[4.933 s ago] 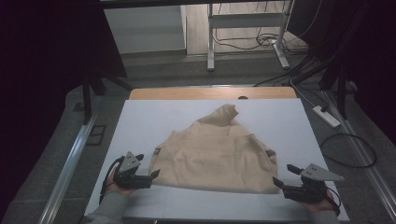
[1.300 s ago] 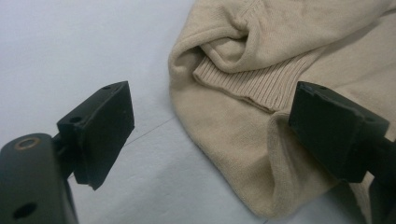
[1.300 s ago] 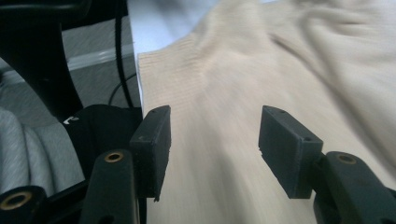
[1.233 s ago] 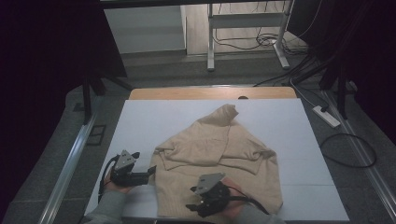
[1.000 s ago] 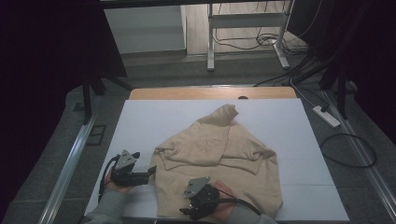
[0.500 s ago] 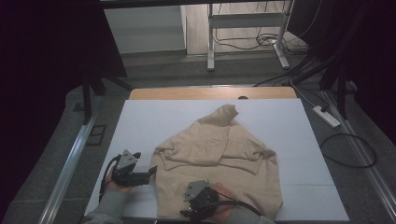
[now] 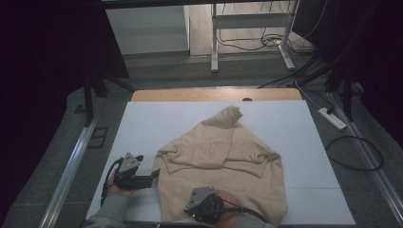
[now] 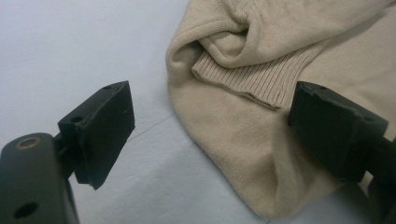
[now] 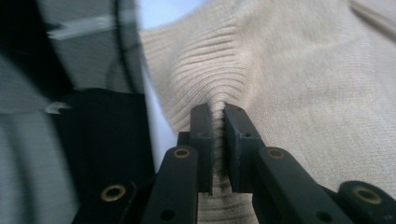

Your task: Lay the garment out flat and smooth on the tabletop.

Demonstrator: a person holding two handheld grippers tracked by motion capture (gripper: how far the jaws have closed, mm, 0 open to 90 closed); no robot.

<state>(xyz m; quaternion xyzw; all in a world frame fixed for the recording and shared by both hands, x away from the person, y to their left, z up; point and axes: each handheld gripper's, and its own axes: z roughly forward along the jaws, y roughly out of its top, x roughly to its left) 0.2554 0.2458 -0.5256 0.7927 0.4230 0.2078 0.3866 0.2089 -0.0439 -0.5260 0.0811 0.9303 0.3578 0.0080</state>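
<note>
A beige knitted sweater (image 7: 228,161) lies flat on the white table (image 7: 157,123), sleeves folded in over its body. My right gripper (image 7: 192,212) sits at the sweater's near hem, left of the middle. In the right gripper view its jaws have just been closing, and my right gripper (image 9: 218,114) is shut on a pinched ridge of the ribbed hem (image 9: 205,65). My left gripper (image 7: 154,174) rests on the table just left of the sweater. It stands open (image 8: 217,126), with the sweater's edge (image 8: 233,121) and a ribbed cuff (image 8: 261,84) lying ahead between the jaws, untouched.
The table's near edge runs right under the right hand. A wooden strip (image 7: 190,94) borders the far side. A power strip (image 7: 332,118) and cables (image 7: 354,154) lie on the floor at the right. A metal frame (image 7: 214,42) stands behind.
My right gripper has moved from the sweater's right hem corner to the near hem left of the middle and shut on the fabric. The left gripper has stayed in place.
</note>
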